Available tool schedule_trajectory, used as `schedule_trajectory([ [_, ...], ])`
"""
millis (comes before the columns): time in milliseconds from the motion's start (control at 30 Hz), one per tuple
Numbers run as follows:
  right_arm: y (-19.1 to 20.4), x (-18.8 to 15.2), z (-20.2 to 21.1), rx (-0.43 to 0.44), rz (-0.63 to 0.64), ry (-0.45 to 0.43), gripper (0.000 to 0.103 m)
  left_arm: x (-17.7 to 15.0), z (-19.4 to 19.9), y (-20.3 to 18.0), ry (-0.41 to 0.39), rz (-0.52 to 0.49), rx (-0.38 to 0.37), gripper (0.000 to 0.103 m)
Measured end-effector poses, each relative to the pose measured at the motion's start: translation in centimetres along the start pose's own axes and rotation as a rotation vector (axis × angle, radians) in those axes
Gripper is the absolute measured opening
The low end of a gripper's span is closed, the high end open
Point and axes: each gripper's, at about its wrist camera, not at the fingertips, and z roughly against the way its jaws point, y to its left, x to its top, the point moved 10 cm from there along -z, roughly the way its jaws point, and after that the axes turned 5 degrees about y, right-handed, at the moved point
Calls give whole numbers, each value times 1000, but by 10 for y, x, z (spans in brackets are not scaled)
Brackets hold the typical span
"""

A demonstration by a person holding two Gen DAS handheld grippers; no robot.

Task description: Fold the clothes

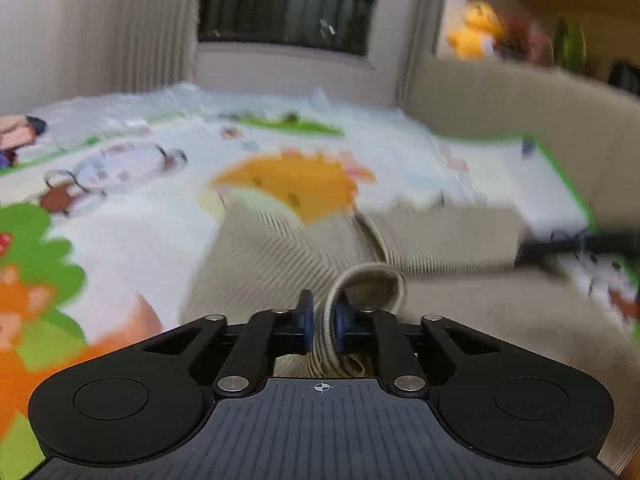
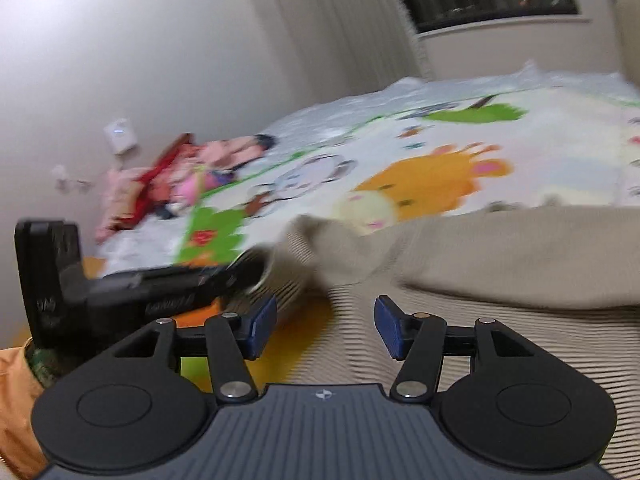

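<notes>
The beige ribbed garment [image 1: 280, 240] lies on the cartoon-print play mat [image 1: 132, 240] on the floor, bunched toward the near side, with one part doubled over another. Both views are motion-blurred, so its exact outline cannot be read.

The left gripper [image 1: 320, 326] has its jaws pressed together on a ribbed cuff or hem band [image 1: 368, 280], which loops up above the pads. The right gripper [image 2: 326, 326] has its jaws spread with nothing between them; it hovers just above the ribbed fabric on the near side.

Judgement: a fold is in hand, with the left side carrying the edge.

Procedure for a clean fold:
1. Keep the left pinch firm; ribbed knit stretches and can creep out of the pads.
2. Carry the band low and level, so the cloth beneath is not dragged.
3. Use the right gripper to pin or grip the opposite edge, keeping the crease straight.
4. Lay the band down flat before releasing; check that no layer rucks underneath.
</notes>
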Motion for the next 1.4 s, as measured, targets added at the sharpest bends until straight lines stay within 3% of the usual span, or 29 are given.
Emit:
schedule_trajectory([
  [100,24,1,-15,42,24,-10,55,13,18,1,-31,23,-21,11],
  [267,34,21,-15,80,-81,-108,55,16,23,-2,-28,30,-21,11],
  [467,13,5,-38,-24,-101,-13,51,11,17,-4,-7,38,-25,11],
  [533,9,0,-46,-19,-111,-3,40,9,16,-6,-4,40,-32,11],
  [600,10,2,-55,-13,-78,0,7,10,15,-8,-4,43,-36,9],
  [700,2,20,-58,-51,-46,-18,4,12,18,-9,-14,61,-44,20],
  [733,-6,31,-50,-66,-45,-37,3,14,21,-8,-27,78,-49,32],
  [767,-19,39,-40,-95,-39,-53,3,16,24,-5,-39,95,-48,50],
  [833,-45,55,-18,-151,-26,-85,3,20,30,3,-64,129,-40,71],
  [867,-59,64,-7,-179,-20,-100,3,22,33,6,-76,145,-36,77],
  [1100,-149,118,70,-370,16,-201,3,18,11,-3,-23,175,-56,86],
  [1400,-243,65,62,-476,-80,-47,7,15,-21,-62,54,78,-130,95],
])
